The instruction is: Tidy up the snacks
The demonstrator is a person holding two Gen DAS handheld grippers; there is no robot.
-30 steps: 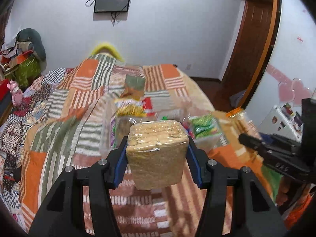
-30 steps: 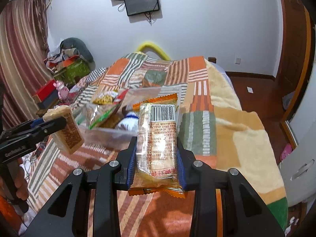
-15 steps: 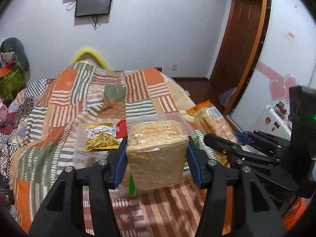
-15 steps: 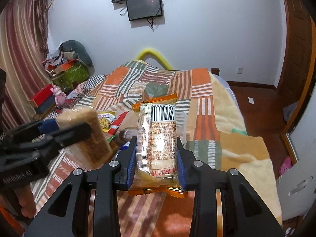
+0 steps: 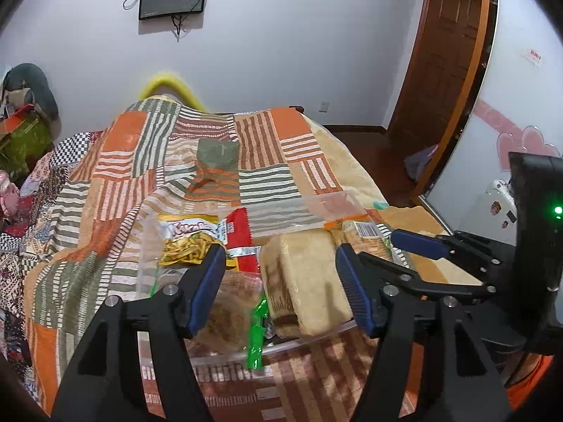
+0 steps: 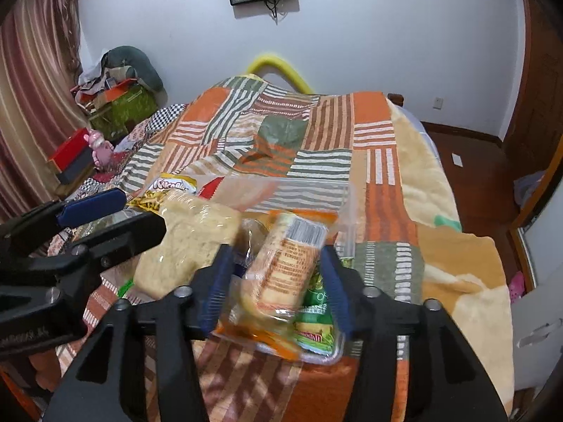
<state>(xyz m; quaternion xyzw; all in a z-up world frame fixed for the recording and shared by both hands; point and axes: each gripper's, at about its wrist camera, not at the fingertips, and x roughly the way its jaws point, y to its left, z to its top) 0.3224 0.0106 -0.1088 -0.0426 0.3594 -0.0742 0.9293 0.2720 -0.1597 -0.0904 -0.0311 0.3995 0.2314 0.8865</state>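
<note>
Both tools opening, released: left tool [image 5: 279, 285] over cracker block [image 5: 306, 281], right tool [image 6: 274, 281] over blurred biscuit pack [image 6: 281, 267]; clear bin [image 5: 330, 207] half hidden.

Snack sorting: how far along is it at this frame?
Done: several packets already lie in the clear bin. In hand: both grippers' jaws are opening over it, the left gripper letting go of the biscuit block, the right gripper the orange-edged cracker pack. Left: no loose snacks show on the blanket.
</note>
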